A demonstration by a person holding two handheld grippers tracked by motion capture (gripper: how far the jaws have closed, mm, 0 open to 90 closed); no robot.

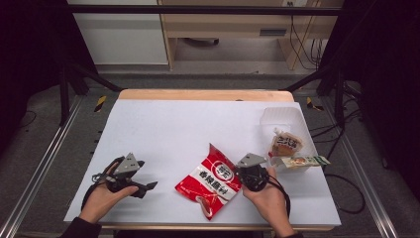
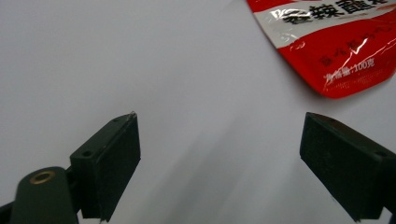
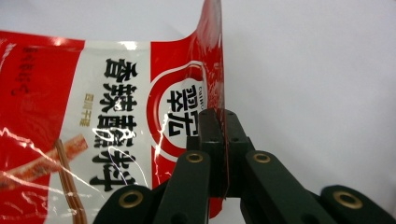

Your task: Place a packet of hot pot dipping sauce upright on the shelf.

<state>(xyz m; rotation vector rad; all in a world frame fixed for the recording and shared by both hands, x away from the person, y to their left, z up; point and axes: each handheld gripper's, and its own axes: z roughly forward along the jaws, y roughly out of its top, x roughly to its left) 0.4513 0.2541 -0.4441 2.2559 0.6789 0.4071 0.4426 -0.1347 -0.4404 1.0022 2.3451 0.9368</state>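
On the white table (image 1: 163, 129) a red snack bag (image 1: 212, 179) lies near the person's edge, a little right of the middle, its printed face up and its right edge lifted off the surface. The right gripper (image 1: 241, 173), held in the right hand (image 1: 270, 198), has its jaws clamped on that raised edge; in the right gripper view the two black jaws meet with the thin red film of the bag (image 3: 93, 130) pinched between them, so that the edge stands upright while the rest of the bag spreads away flat to the left. The left gripper (image 1: 151, 185), held in the left hand (image 1: 106, 196), sits near the left front part of the table, apart from the bag, and its jaws stand wide open with nothing between them; in the left gripper view they frame bare table, and a corner of the bag (image 2: 336, 42) shows farther off at the upper right. At the far right of the table stands a clear plastic tub (image 1: 282, 116) with a small brown packet (image 1: 286, 144) in it, and a pale flat packet (image 1: 303, 161) lies across its near rim.
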